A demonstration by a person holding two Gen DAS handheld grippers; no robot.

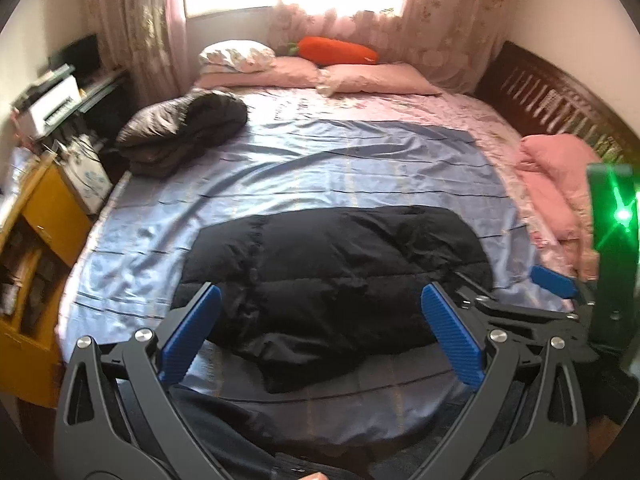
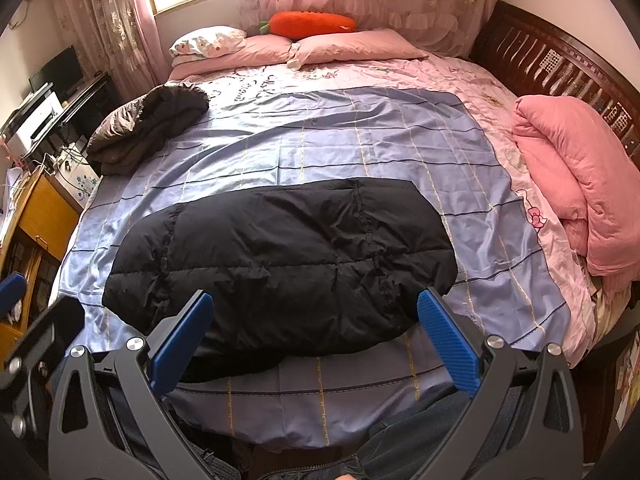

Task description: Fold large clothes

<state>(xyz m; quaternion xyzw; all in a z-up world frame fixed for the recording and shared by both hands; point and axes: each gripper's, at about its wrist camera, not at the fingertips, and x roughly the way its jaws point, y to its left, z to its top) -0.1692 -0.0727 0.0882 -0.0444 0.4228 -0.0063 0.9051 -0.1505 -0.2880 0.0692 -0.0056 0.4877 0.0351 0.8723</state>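
Observation:
A black puffer jacket (image 1: 332,280) (image 2: 280,256) lies folded into a wide bundle on the blue checked sheet (image 1: 320,168) (image 2: 320,140), near the bed's front edge. My left gripper (image 1: 320,336) hovers above its near side, open, with nothing between its blue pads. The right gripper (image 2: 314,340) is likewise open and empty over the jacket's near edge. In the left wrist view the right gripper's blue pad (image 1: 554,282) shows at the right, beside a green light (image 1: 622,216). A grey-brown puffer jacket (image 1: 182,132) (image 2: 148,128) sits folded at the bed's left side.
Pink pillows (image 2: 320,50) and an orange carrot cushion (image 2: 312,24) lie at the far end under the window. A folded pink quilt (image 2: 576,184) rests on the right by the dark wooden bed frame (image 2: 560,60). A yellow cabinet (image 1: 44,220) and cluttered desk (image 1: 52,104) stand on the left.

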